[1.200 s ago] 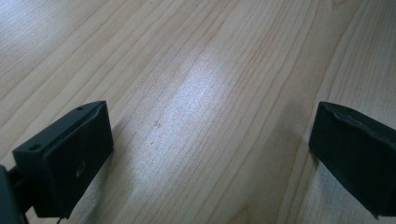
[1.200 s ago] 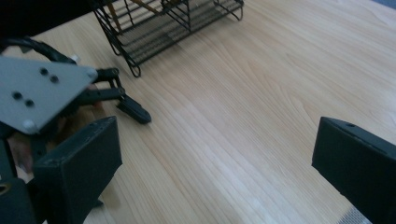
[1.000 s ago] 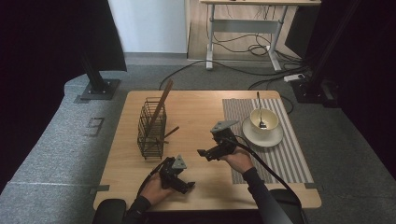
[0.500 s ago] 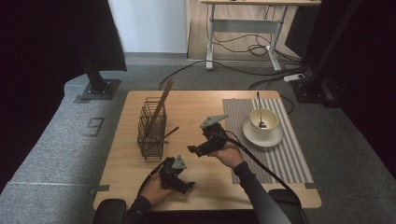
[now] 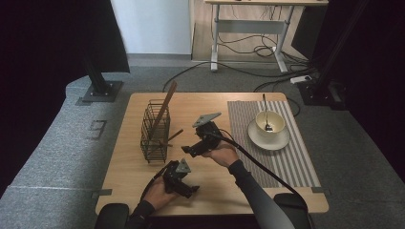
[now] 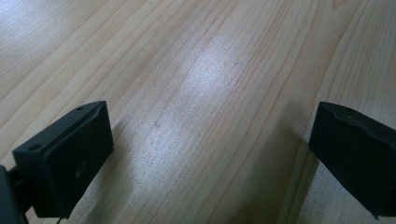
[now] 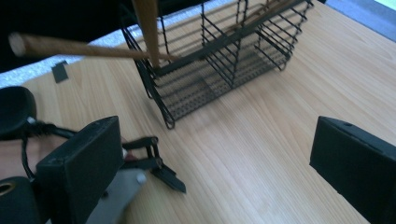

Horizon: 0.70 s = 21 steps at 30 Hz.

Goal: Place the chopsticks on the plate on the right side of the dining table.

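Right gripper spread, empty, wire basket near, just beyond its jaws

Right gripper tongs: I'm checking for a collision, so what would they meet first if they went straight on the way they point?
Probably the wire basket, dead ahead of the open right gripper, though the wooden stick poking out of it may come first; depth is unclear.

Soft overhead light, tabletop glare, dark surroundings.

No readable text, label or number on anything here
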Tool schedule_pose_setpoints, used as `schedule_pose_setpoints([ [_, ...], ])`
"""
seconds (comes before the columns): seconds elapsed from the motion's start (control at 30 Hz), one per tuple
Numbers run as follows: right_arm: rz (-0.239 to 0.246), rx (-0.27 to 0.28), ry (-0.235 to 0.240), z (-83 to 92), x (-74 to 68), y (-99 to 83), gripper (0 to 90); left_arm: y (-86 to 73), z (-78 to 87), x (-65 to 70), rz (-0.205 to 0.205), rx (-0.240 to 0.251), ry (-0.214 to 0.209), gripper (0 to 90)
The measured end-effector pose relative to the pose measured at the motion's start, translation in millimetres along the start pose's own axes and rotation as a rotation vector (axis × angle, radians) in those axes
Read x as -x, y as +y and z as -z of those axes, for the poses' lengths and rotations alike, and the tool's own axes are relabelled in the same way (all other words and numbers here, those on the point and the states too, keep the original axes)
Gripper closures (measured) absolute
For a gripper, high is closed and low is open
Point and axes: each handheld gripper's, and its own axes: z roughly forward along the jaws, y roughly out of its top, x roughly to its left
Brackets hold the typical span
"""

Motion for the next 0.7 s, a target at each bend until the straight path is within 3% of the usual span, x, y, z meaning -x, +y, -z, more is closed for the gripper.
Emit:
schedule_pose_setpoints([
  [0.1,0.006,-0.008,0.007,-4.2,-1.9,4.8,3.5,0.0,-0.2,0.2,0.004,0.002,0.000,0.0],
  [0.3,0.009,0.011,0.037,-11.3,-4.1,15.2,14.6,-0.1,-0.4,0.4,0.007,0.005,0.000,0.0],
  [0.4,0.030,0.009,0.050,-14.9,-7.3,20.0,22.8,-0.1,-0.4,0.4,0.006,0.004,0.000,0.0],
  [0.7,0.023,-0.006,0.086,-26.5,-11.4,28.3,43.8,-0.1,-0.6,0.6,0.008,0.006,-0.002,0.0],
])
